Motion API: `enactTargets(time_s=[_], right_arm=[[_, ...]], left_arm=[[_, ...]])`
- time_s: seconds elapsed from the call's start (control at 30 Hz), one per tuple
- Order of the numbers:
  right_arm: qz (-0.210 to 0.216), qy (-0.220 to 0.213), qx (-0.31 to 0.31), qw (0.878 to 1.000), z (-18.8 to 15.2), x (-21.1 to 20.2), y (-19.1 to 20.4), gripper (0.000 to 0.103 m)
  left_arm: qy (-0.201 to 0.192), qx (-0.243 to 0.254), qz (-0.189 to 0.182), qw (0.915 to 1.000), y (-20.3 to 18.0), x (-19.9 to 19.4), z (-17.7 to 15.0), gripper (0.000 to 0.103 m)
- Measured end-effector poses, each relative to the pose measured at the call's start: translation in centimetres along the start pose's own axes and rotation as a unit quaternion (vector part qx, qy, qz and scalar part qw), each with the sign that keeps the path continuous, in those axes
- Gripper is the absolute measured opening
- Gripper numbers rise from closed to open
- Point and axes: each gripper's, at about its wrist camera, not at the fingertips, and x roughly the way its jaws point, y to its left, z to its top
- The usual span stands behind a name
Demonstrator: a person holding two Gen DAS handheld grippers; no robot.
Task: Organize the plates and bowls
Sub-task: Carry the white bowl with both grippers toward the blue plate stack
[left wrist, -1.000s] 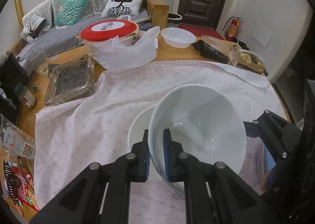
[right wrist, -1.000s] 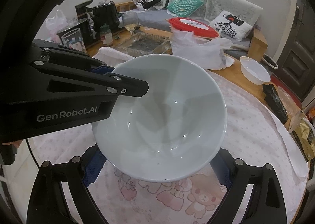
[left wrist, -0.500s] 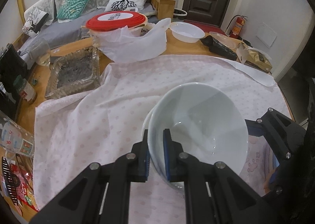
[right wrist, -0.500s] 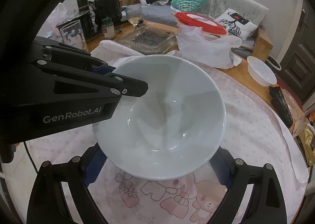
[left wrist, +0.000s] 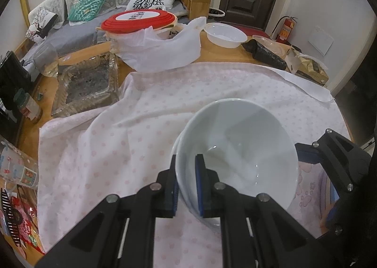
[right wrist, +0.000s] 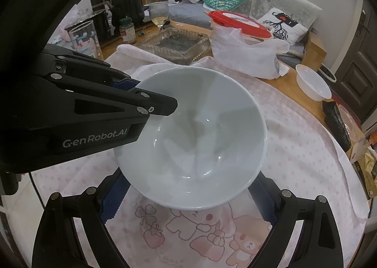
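My left gripper (left wrist: 187, 183) is shut on the near rim of a large white bowl (left wrist: 235, 155), one pad inside and one outside. A thin edge of a second white bowl (left wrist: 175, 148) shows just behind its left side. In the right wrist view the same bowl (right wrist: 190, 140) fills the middle, with the left gripper (right wrist: 132, 93) clamped on its left rim. My right gripper (right wrist: 188, 199) is open, its blue-padded fingers spread on either side of the bowl's base. The bowl hangs over the pink dotted cloth (left wrist: 146, 112).
At the back of the table stand a red-lidded container in a white bag (left wrist: 150, 34), a glass tray (left wrist: 87, 84), a small white bowl (left wrist: 225, 34) and a black packet (left wrist: 268, 53). A wine glass (right wrist: 160, 14), jar and kettle stand far left.
The held bowl has moved over the second bowl, which showed widely to its left a second ago and is now almost hidden. Both grippers keep their hold and spread.
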Motion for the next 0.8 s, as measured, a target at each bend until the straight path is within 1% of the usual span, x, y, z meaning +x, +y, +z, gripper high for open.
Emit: enactTargets(time_s=[0.67,0.8], right_arm=[[0.002,0.016,0.013,1.000,-0.47,0.19,-0.10,0.091],[0.003,0.017,0.014,1.000,-0.59,0.15,-0.03,0.091]], left_arm=[[0.003,0.011,0.017,0.9998,-0.87,0.20,0.32,0.009],[0.002,0.014,0.017,0.9998,-0.90,0.09,0.22,0.011]])
